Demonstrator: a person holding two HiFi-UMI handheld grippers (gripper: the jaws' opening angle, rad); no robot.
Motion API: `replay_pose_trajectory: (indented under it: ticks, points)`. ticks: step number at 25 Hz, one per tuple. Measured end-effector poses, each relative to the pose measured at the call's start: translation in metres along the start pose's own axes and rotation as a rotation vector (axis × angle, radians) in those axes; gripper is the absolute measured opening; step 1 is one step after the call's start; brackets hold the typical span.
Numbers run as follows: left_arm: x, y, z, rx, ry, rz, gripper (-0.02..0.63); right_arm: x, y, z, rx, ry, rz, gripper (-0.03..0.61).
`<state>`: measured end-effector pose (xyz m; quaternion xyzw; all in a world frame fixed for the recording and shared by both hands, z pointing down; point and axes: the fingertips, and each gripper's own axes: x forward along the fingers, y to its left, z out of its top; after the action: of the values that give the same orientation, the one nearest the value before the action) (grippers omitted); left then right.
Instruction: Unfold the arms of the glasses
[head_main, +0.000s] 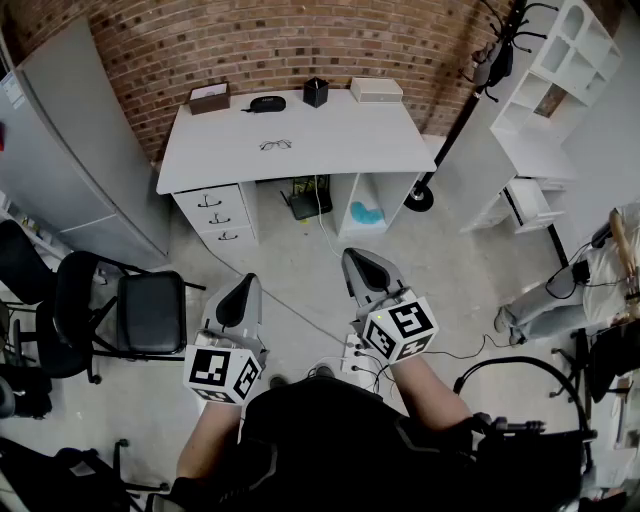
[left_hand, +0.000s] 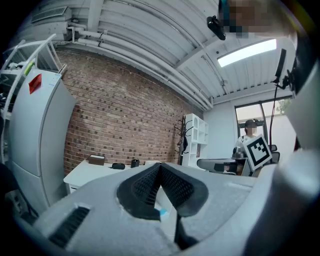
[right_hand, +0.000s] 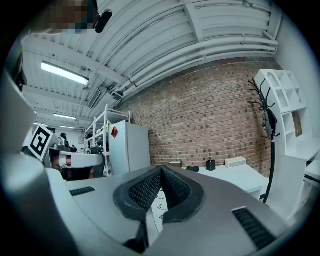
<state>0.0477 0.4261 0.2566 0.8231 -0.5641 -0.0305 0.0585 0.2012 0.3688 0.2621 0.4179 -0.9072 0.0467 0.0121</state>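
Observation:
A pair of dark-framed glasses (head_main: 276, 145) lies on the white desk (head_main: 350, 150) far ahead of me in the head view. Both grippers are held level over the floor, well short of the desk. My left gripper (head_main: 240, 297) is shut with nothing between its jaws. To its right, my right gripper (head_main: 362, 266) is shut and empty too. In the left gripper view the ribbed pads (left_hand: 150, 186) meet in front of the desk (left_hand: 92, 172). The right gripper view shows its pads (right_hand: 172, 189) pressed together, with the desk (right_hand: 235, 177) beyond them. The glasses are hidden in both gripper views.
On the desk's back edge stand a brown box (head_main: 209, 98), a black case (head_main: 266, 103), a black cup (head_main: 316, 91) and a white box (head_main: 376, 89). A black chair (head_main: 140, 312) is at my left, a white shelf unit (head_main: 560, 90) and coat rack (head_main: 495, 50) at right. Cables cross the floor.

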Motion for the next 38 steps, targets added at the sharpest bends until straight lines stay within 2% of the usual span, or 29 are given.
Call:
replay_pose_trajectory:
  ticks: [10,19,28,38]
  points:
    - [-0.005,-0.001,-0.005,-0.01,0.007,0.002,0.009,-0.005,-0.002,-0.003,0.001,0.003,-0.022,0.008]
    - [-0.014,0.011,-0.008,-0.009,0.017,0.036,0.009,-0.003,0.006,-0.003,0.025,-0.006,-0.015,0.008]
    - [-0.032,0.034,-0.012,-0.02,0.019,0.032,0.009,0.007,0.034,-0.012,0.037,0.023,-0.006,0.008]
    - [-0.052,0.075,-0.023,-0.061,0.011,0.011,0.009,0.022,0.071,-0.025,-0.007,0.053,-0.035,0.009]
